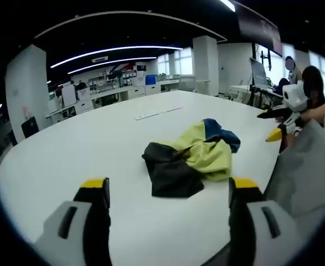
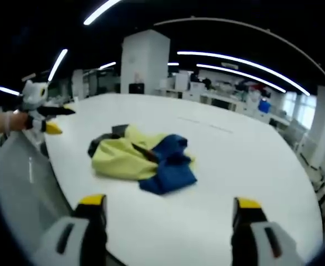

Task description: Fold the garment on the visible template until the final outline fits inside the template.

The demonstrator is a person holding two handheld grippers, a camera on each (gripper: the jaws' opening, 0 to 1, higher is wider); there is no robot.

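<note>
A crumpled garment (image 1: 191, 157) lies in a heap on the white tabletop (image 1: 96, 144), near the edge closest to the person, bunched and unfolded. It has three colour areas: black, pale yellow and blue. From the left gripper view the black part is nearest, yellow in the middle, blue at the far side; from the right gripper view the garment (image 2: 143, 158) shows yellow on the left and blue on the right with black behind. The left claw (image 1: 168, 191) hangs above the tabletop just short of the garment, jaws spread wide apart, nothing between them, yellow tips clear of the cloth. The right claw (image 2: 171, 206) is likewise wide apart and empty, above the tabletop (image 2: 245, 160) on the near side of the heap. Each claw shows in the other's view at the table edge, held by a hand (image 2: 4, 122). A long flat strip (image 1: 158, 113) lies on the tabletop well beyond the garment. A seated person (image 1: 313, 91) is at the far right in the left gripper view.
</note>
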